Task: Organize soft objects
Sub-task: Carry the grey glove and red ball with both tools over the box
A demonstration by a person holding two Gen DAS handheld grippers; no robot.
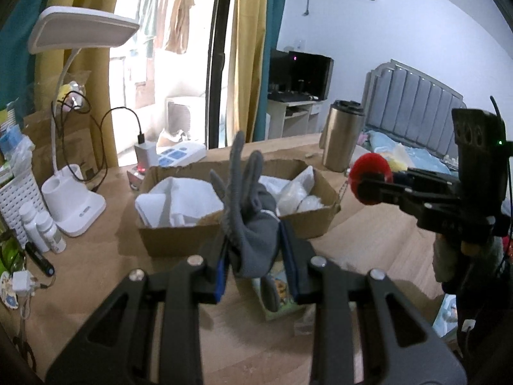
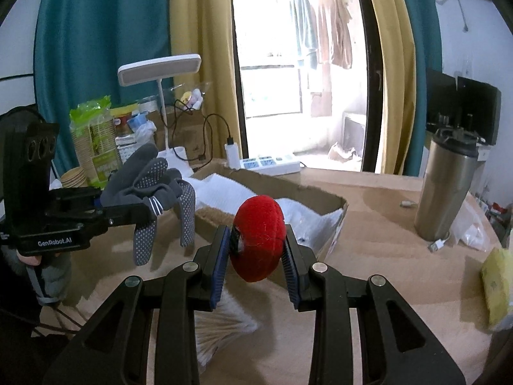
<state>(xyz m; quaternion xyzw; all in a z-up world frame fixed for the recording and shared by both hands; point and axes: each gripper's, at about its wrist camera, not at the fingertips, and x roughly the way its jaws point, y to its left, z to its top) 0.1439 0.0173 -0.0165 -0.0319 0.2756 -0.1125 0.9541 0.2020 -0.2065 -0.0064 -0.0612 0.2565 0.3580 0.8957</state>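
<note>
Left gripper point(image 1: 256, 253): jaws closed on a grey glove point(image 1: 253, 224), clamped at the cuff; raised above the tabletop point(image 1: 96, 256), just in front of the cardboard box point(image 1: 179, 240).
Grey glove: glove fingers point(image 1: 239, 154) sticking up and forward in the left wrist view; from the right wrist view, dotted grip side showing, some fingers drooping below the jaws; clear of the tabletop.
Right gripper point(image 2: 256, 253): jaws partly closed, pressing both sides of a red plush ball point(image 2: 258, 237); held in the air near the right end of the box.
Red plush ball: round, fuzzy, squeezed between the blue pads point(image 2: 221, 266); off the tabletop.
Cardboard box: open-topped, torn rim, standing on the tabletop; white folded cloths point(image 1: 182, 199) in its left part, white plastic-wrapped items point(image 1: 298, 192) in its right part.
Tabletop extras: white desk lamp point(image 1: 77, 192) at the left, white power strip point(image 1: 179, 154) behind the box, metal tumbler point(image 1: 341, 134) near the box's far right corner, yellow cloth point(image 2: 497, 285) at the right edge in the right wrist view.
Under the right gripper: bundle of pale thin sticks point(image 2: 221, 327) lying on the tabletop.
</note>
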